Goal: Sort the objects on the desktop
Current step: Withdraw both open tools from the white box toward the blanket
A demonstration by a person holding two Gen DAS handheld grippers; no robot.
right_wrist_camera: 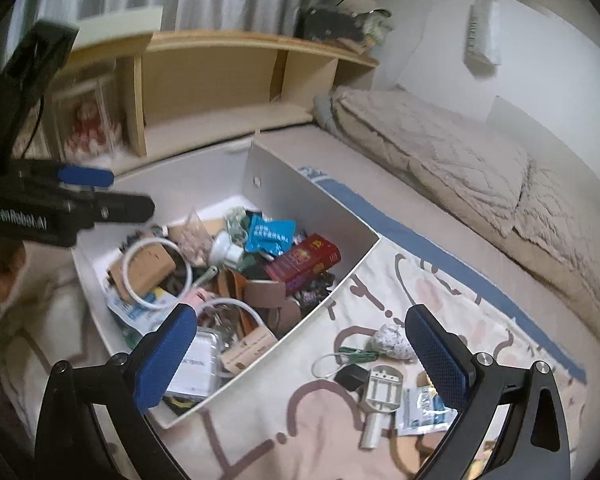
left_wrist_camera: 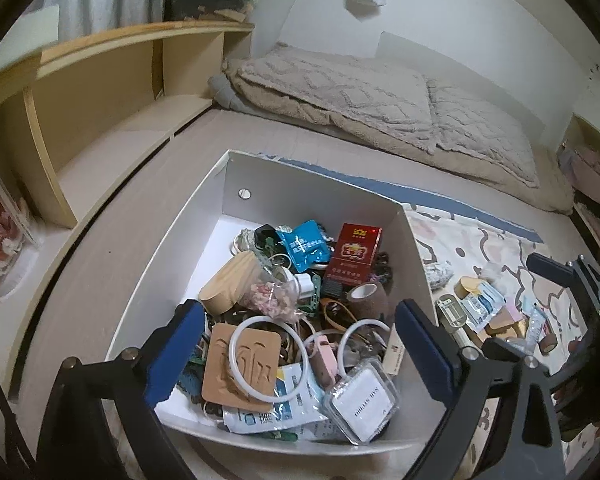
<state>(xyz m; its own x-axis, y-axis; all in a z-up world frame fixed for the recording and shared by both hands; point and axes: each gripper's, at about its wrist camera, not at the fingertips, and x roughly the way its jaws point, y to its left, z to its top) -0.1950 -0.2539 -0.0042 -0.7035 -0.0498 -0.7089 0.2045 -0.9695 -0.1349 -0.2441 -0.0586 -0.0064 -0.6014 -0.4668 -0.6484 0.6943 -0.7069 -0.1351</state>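
Box (left_wrist_camera: 320,184), white cardboard, open-topped, set on a patterned cloth (left_wrist_camera: 476,248) over the bed; filled with a red cigarette pack (left_wrist_camera: 354,254), blue sachet (left_wrist_camera: 306,246), wooden block (left_wrist_camera: 230,280), tan embossed square (left_wrist_camera: 242,364), two white rings (left_wrist_camera: 268,360), brown tape roll (left_wrist_camera: 370,300) and clear plastic case (left_wrist_camera: 360,402). Left gripper (left_wrist_camera: 300,356) above the box, fingers spread wide, nothing between them. Right gripper (right_wrist_camera: 300,360) over the box's near edge, fingers likewise wide apart and empty. Unsorted on the cloth beside the box: metal tool (right_wrist_camera: 382,398), black cube (right_wrist_camera: 350,376), sachet (right_wrist_camera: 420,410), crumpled wrapper (right_wrist_camera: 392,340). Beige quilt (left_wrist_camera: 360,100) lies beyond.
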